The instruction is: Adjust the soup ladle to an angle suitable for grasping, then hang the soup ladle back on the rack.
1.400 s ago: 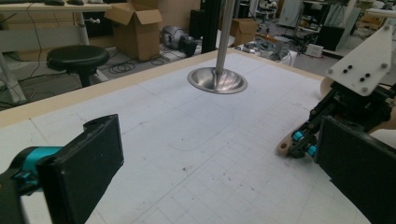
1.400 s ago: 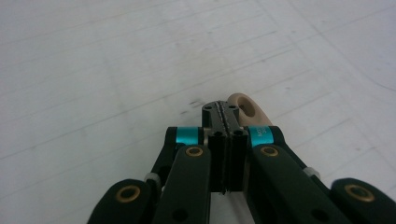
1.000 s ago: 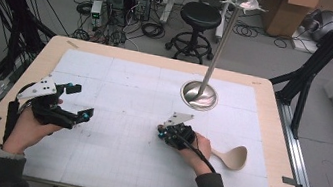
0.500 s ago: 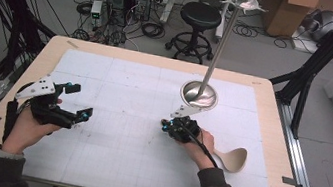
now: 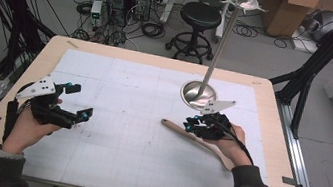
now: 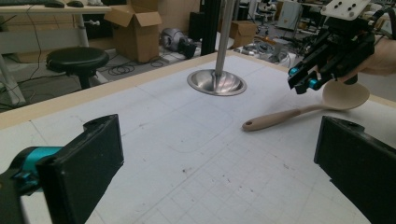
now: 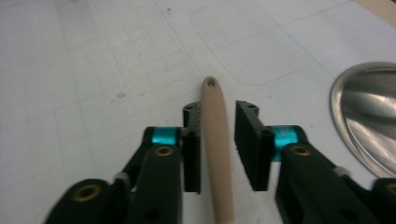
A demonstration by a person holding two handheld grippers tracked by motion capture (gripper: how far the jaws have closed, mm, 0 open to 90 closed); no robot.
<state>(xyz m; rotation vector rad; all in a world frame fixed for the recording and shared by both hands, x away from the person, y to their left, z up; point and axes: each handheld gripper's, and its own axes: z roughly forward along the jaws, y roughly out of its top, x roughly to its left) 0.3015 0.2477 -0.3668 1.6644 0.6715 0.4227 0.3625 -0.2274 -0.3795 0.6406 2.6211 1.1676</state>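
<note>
Wooden spoon (image 5: 197, 140) lies flat on the tabletop (image 5: 121, 81), handle end pointing toward table centre, bowl under the person's right hand, near the steel stand base (image 5: 199, 92). Right gripper (image 5: 192, 124) sits over the handle; jaws have just been opening, now slightly apart, handle (image 7: 215, 140) between them touching one pad, not clamped. Left gripper (image 5: 83, 102) well apart at the left, jaws wide, holding nothing.

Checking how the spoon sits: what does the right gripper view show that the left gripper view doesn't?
Right gripper view: jaws of the right gripper, just opening, stand around the spoon handle, a gap on one side. Left gripper view: the spoon's bowl and the left gripper, jaws wide open. Both: the handle's holed end and the steel base.
</note>
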